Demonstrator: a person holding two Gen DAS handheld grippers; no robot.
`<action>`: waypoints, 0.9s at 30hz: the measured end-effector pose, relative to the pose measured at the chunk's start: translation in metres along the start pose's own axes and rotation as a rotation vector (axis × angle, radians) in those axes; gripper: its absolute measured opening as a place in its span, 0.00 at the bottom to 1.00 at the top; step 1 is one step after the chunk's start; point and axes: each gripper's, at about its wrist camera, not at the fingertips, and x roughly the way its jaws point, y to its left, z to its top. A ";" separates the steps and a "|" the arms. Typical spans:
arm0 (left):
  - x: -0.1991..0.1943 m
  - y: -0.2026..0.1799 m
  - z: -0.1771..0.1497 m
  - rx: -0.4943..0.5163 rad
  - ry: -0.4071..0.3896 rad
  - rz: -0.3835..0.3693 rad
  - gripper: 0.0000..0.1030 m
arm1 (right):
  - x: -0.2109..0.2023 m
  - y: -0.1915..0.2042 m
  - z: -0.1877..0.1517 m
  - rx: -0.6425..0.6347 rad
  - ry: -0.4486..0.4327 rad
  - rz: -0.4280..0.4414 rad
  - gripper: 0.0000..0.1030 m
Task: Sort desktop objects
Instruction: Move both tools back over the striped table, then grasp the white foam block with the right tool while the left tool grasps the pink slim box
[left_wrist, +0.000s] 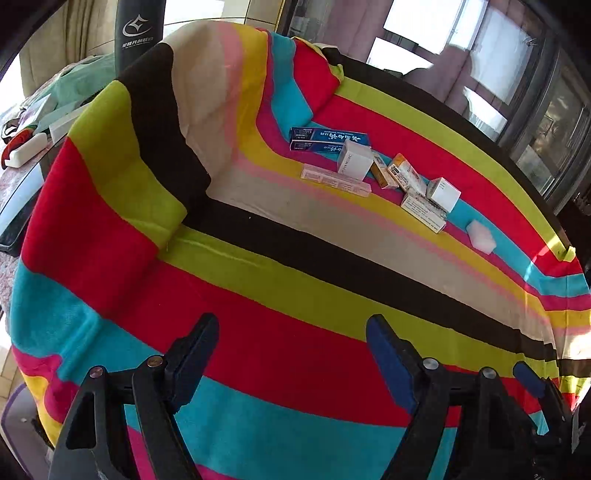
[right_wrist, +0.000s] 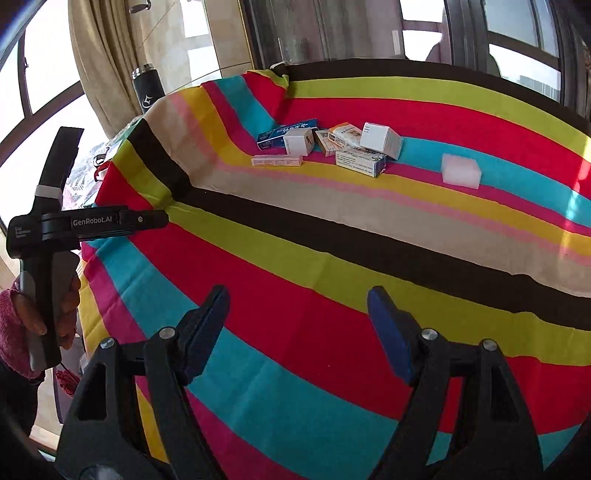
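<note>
Small cartons lie clustered near the striped table's far edge: blue long boxes, white cubes, orange and pink packs; a white foam block lies apart, flat, toward the right edge

One striped cloth covers the table. On it lie two blue boxes, side by side. Two white cube boxes stand among the pile. One long pink box lies flat. Two orange-and-white boxes sit between the cubes, though the pile overlaps and may hide more. One white-and-blue box lies at the front. One white foam block sits apart. One black bottle stands behind.
</note>
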 end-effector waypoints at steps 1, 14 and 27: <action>0.015 -0.009 0.016 -0.028 0.016 0.004 0.80 | 0.002 -0.013 0.003 0.021 0.000 -0.011 0.77; 0.147 -0.060 0.145 -0.310 0.028 0.284 0.80 | 0.012 -0.112 0.031 0.105 -0.009 -0.098 0.77; 0.123 -0.064 0.090 -0.147 0.032 0.386 0.82 | 0.068 -0.197 0.087 0.191 0.008 -0.151 0.77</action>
